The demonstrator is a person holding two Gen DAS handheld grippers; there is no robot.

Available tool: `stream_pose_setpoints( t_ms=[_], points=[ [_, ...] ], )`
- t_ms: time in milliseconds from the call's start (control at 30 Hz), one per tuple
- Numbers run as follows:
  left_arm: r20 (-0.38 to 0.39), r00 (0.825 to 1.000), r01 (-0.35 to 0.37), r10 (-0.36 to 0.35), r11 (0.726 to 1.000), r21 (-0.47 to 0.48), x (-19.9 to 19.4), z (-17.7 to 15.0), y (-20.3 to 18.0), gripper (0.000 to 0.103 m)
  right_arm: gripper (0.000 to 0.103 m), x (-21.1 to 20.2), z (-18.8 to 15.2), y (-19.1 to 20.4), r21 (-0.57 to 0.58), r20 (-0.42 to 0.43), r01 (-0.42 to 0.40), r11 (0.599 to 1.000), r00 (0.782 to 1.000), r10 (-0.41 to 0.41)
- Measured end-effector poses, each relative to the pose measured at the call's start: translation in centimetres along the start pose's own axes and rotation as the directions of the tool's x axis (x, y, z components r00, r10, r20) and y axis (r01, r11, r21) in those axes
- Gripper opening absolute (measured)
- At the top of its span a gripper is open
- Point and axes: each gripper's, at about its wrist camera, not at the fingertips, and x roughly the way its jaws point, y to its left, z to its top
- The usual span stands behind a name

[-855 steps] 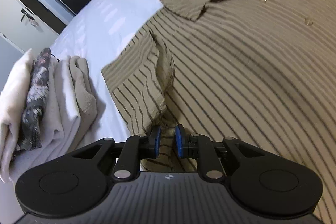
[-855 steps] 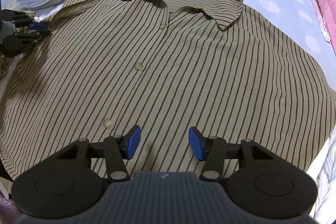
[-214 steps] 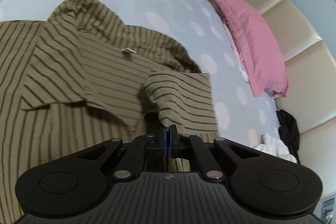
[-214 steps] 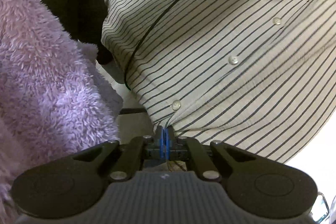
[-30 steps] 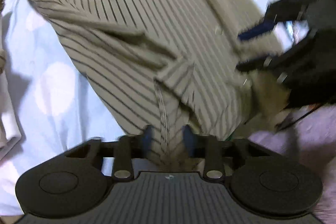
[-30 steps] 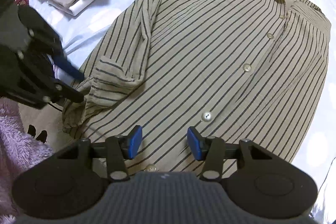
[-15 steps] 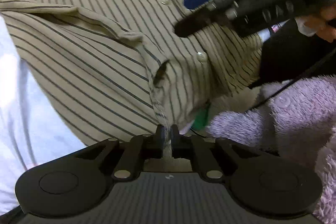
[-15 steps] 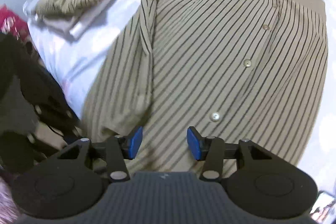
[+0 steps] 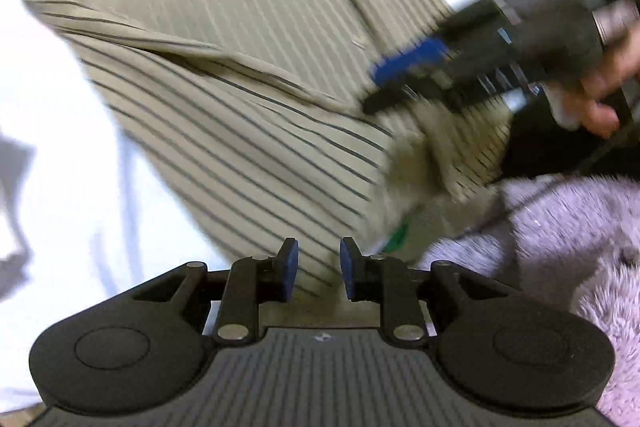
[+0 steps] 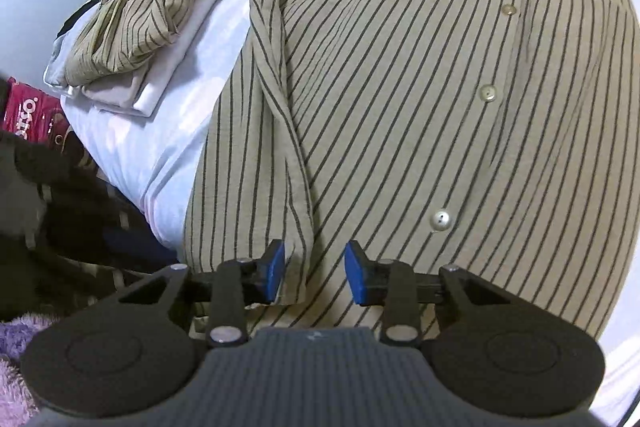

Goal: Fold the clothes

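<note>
Right wrist view: striped shirt [image 10: 420, 107] lies flat, button side up, on the bed [image 10: 132, 155], filling the frame from 12 to 5 o'clock. One sleeve is folded in along its 9 o'clock edge, cuff end down between the pads. Right gripper [image 10: 314, 273] jaws are apart and closing, sleeve hem in the gap, pads not pressing it. White sheet shows at 9 o'clock. Stack of folded clothes [image 10: 132, 27] at 10–11 o'clock, with a crumpled striped piece on top. Red packet [image 10: 28, 115] at the 9 o'clock edge, off the bed; dark clutter below it. Lilac fleece [image 10: 16, 339] at 8 o'clock.

Left wrist view: blurred. Left gripper [image 9: 316, 269] jaws are apart and opening, nothing clamped, shirt hem just beyond them. Right gripper at 2 o'clock, hand [image 9: 604, 83] on it. Fleece at 4 o'clock.
</note>
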Motion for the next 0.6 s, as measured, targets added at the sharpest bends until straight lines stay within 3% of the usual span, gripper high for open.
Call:
stream_pose_setpoints(
  t_ms=[67, 200, 300, 433, 600],
  points=[
    [0.016, 1.000, -0.019, 0.019, 1.000, -0.023, -1.0, 0.8, 1.5, 0.020, 0.037, 0.3, 0.0, 0.1, -0.003, -0.006, -0.004, 1.000, 1.000, 0.004],
    [0.048, 0.997, -0.064, 0.067, 0.996, -0.064, -2.7, 2.8, 4.5, 0.022, 0.016, 1.8, 0.0, 0.4, -0.001, -0.040, -0.003, 1.000, 0.999, 0.003],
    [0.071, 0.989, -0.120, 0.128, 0.988, -0.102, -3.6, 4.6, 7.1, 0.022, 0.007, 2.9, -0.2, 1.0, -0.024, -0.061, 0.015, 1.000, 0.998, -0.017],
    [0.144, 0.969, -0.174, 0.203, 0.966, -0.194, -4.6, 7.5, 10.8, 0.022, 0.005, 4.1, -0.6, 2.0, -0.103, -0.082, 0.075, 0.992, 0.993, -0.083],
    [0.250, 0.930, -0.173, 0.268, 0.922, -0.346, -6.4, 11.9, 16.3, 0.023, 0.005, 4.7, -0.8, 1.8, -0.111, -0.097, 0.074, 0.991, 0.992, -0.085]
  ],
)
